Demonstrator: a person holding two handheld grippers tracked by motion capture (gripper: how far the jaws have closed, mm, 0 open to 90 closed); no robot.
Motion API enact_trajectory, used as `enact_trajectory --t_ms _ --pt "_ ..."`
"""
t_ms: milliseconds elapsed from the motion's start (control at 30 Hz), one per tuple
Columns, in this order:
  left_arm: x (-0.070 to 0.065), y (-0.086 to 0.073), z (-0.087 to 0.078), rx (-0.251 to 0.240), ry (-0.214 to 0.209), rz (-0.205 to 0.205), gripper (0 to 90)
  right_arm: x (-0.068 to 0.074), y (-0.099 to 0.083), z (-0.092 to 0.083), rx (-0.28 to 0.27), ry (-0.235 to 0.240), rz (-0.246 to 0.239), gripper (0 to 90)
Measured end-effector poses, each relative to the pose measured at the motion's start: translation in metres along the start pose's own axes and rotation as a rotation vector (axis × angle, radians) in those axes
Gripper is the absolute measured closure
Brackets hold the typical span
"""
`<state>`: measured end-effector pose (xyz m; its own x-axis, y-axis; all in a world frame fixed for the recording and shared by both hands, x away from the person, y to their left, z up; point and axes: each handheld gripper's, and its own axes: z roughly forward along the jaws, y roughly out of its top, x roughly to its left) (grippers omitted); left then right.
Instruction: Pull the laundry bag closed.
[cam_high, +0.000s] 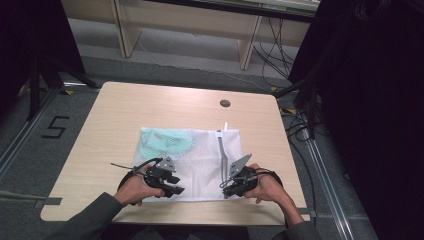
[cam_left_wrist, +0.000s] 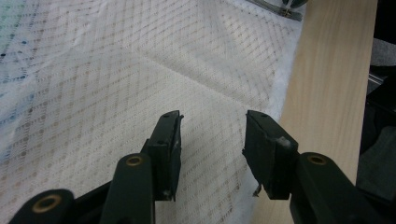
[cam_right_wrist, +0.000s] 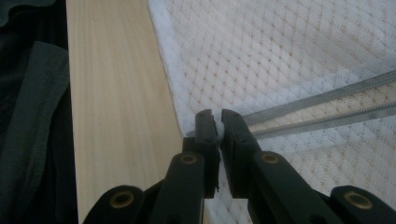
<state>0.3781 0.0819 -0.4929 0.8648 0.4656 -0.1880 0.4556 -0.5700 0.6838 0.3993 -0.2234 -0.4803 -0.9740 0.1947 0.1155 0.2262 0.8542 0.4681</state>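
Pinching: the right gripper (cam_right_wrist: 215, 122) is clenched on the near edge of the mesh laundry bag (cam_high: 200, 160), its jaws closed on a fold of white netting where the zipper (cam_right_wrist: 322, 109) ends
Left gripper (cam_left_wrist: 212, 126): released, jaws standing apart above the netting with nothing between them
Location of bag: flat on the desk (cam_high: 125, 110), toward the near edge, between the two hands; its near hem lies close to the desk edge
Appearance of bag: white open-weave mesh, limp and see-through, the wood grain showing through; a grey zipper runs from near edge to far edge on the right half, with a white pull tab at the far end
Contents: a pale green garment (cam_high: 167, 141) sits inside the far-left part of the bag; what kind of garment cannot be told at this distance
Step in hand, as judged: anchoring the bag at the zipper end so that it can be worked
Advice on grip: keep the right pinch on the seam itself, not on loose netting, which would stretch and slip
Advice for left gripper: bring it down on the mesh beside the zipper and close on a good fold, so the two grips pull against one another
Risk: a hard tug may drag the whole bag over the desk edge
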Motion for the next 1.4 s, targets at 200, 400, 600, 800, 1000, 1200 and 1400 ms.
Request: enact_trajectory --t_ms 200,400,600,800,1000,1200,1400 --pt "-0.002 0.0 0.001 -0.006 -0.004 -0.002 55.1 0.001 0.002 -0.004 -0.005 -0.008 0.003 86.7" --pt "-0.02 0.007 0.011 -0.054 -0.031 0.034 52.0 0.003 0.006 -0.009 -0.038 -0.004 0.031 86.7" --pt "-0.039 0.017 0.031 -0.084 -0.04 0.1 46.5 0.004 0.009 -0.015 -0.072 -0.008 0.051 86.7" --pt "-0.051 0.025 0.046 -0.117 -0.055 0.117 46.4 0.005 0.011 -0.02 -0.102 -0.017 0.063 86.7" --pt "-0.059 0.029 0.058 -0.114 -0.031 0.134 45.5 0.008 0.014 -0.02 -0.106 -0.005 0.083 86.7" --pt "-0.063 0.032 0.064 -0.119 0.017 0.176 54.2 0.006 0.015 -0.02 -0.116 -0.009 0.066 86.8" --pt "-0.061 0.032 0.069 -0.127 0.017 0.185 62.4 0.007 0.015 -0.021 -0.116 -0.01 0.088 86.7"
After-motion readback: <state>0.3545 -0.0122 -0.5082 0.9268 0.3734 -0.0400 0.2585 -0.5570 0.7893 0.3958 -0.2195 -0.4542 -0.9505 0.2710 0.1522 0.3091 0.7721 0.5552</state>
